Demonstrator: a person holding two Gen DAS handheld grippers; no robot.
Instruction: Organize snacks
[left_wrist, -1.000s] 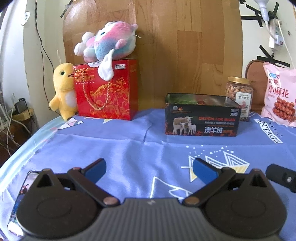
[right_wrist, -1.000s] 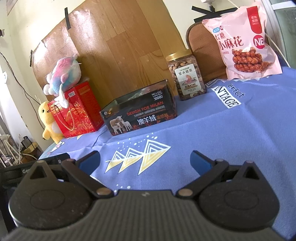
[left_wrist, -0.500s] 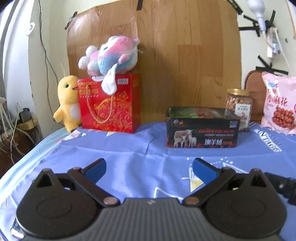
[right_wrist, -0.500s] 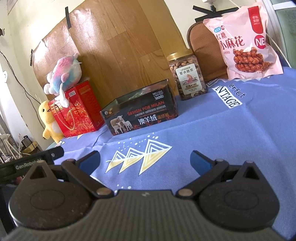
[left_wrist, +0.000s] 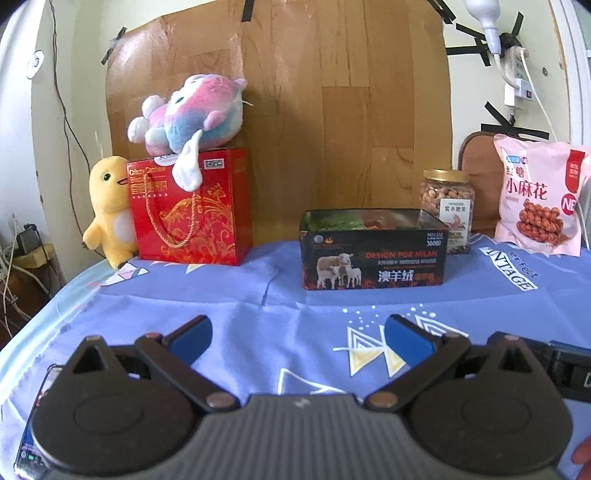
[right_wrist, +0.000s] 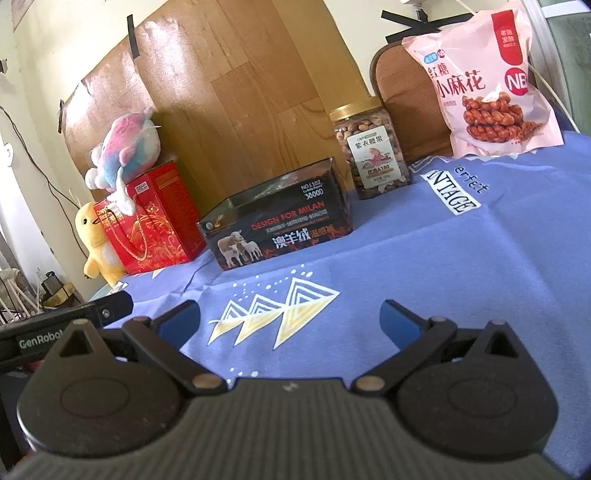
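— On the desk (left_wrist: 280, 306), under the blue printed cloth (right_wrist: 424, 258), what is seen toward the back?

— A black open-topped tin (left_wrist: 373, 251) printed with sheep is set near the middle, in front of the wooden board (left_wrist: 332, 110). Some green and red contents are glimpsed inside it from the left wrist view, but they cannot be identified.

— And the snacks?

— A clear jar of nuts (right_wrist: 371, 147) with a gold lid is stood upright just behind the tin's right end. A pink bag of twisted snacks (right_wrist: 484, 81) is propped upright farther right, against a brown chair back (right_wrist: 399, 96). A red gift box (left_wrist: 192, 206) with a gold cord handle is placed to the left, well apart from the tin.

— Is anything set on or beside that box?

— A pink-and-blue plush toy (left_wrist: 192, 114) is laid on top of it, and a yellow plush duck (left_wrist: 109, 210) is stood touching its left side.

— How are the tongs held?

— The left tongs (left_wrist: 297, 336) are spread wide with nothing between the blue pads, low over the cloth in front of the tin. The right tongs (right_wrist: 290, 319) are likewise held apart and empty, over the triangle print. No snack is touched by either.

— Anything else near them?

— A phone (left_wrist: 33, 443) is partly seen at the lower left edge in the left wrist view.
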